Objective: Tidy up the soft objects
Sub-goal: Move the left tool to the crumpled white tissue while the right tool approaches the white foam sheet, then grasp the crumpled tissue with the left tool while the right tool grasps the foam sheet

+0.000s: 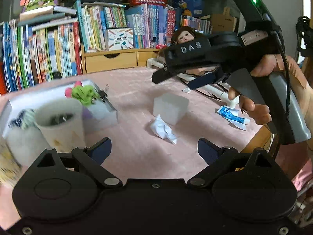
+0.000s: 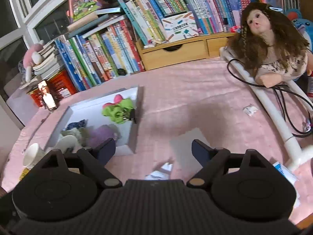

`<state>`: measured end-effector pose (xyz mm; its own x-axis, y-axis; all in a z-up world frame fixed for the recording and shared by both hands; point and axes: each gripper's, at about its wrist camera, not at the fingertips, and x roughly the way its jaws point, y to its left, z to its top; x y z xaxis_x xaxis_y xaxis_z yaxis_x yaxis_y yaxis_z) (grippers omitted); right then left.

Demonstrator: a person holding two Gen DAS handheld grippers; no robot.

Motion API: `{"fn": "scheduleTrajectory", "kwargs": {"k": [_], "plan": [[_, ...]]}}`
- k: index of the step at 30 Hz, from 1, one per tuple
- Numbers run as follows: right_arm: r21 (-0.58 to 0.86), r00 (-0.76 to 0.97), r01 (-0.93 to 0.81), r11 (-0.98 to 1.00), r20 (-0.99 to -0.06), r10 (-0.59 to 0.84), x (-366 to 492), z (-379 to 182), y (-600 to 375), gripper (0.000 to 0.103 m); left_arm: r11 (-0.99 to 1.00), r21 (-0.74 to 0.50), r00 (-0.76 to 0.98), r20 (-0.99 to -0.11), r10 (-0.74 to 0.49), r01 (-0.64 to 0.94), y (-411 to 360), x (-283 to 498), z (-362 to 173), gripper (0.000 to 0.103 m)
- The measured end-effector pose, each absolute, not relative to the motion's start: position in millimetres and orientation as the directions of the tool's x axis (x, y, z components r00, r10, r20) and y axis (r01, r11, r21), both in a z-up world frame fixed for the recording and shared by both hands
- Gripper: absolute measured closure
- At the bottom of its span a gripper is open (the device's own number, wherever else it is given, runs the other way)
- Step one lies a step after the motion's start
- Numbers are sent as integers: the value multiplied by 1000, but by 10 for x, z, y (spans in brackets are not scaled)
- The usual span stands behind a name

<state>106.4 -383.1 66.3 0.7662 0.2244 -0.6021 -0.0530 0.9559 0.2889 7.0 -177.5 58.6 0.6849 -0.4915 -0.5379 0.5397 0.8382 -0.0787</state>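
Observation:
A white box (image 2: 135, 117) on the pink cloth holds soft things: green fabric (image 2: 117, 111), pink pieces (image 2: 117, 98), a purple lump (image 2: 103, 133) and a blue patterned cloth (image 2: 77, 125). To its right on the cloth are a white foam block (image 1: 170, 107) and a crumpled tissue (image 1: 163, 130). My left gripper (image 1: 154, 146) is open and empty, just short of the tissue. My right gripper (image 1: 176, 82), held by a hand, hangs open above and behind the block. In the right wrist view this gripper (image 2: 153, 146) is empty, with the block (image 2: 183, 139) and tissue (image 2: 162, 170) blurred below it.
A paper cup (image 1: 60, 123) stands in front of the box. A doll (image 2: 270, 45) leans in a white pipe frame (image 2: 273, 113) with black cables at the right. A blue toothpaste tube (image 1: 232, 116) lies near the table edge. Books and a wooden drawer unit (image 1: 111, 60) line the back.

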Motion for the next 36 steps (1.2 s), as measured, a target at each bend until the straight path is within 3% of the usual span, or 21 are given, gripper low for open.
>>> {"fn": "scheduleTrajectory", "kwargs": {"k": [8,13,26,32,36], "plan": [[232,804,-65,971,-564,188,1099,476,-3946,7,877,-38,757,-489,-434,478,-2056,159,309,11],[241,802,-82,967,-561,208,1166,363,-4015,6,888,-88,740,-519,-427,451,-2124,370,175,16],[277,762,-73,958,-604,232,1324,117,-4061,7,890,-127,728,-531,-435,439,-2396,705,53,45],[288,750,-64,955,-618,237,1348,80,-4066,14,887,-163,709,-547,-445,431,-2442,840,5,70],[280,747,-45,959,-628,219,1346,59,-4068,28,891,-173,712,-546,-442,420,-2411,842,1,71]]}}
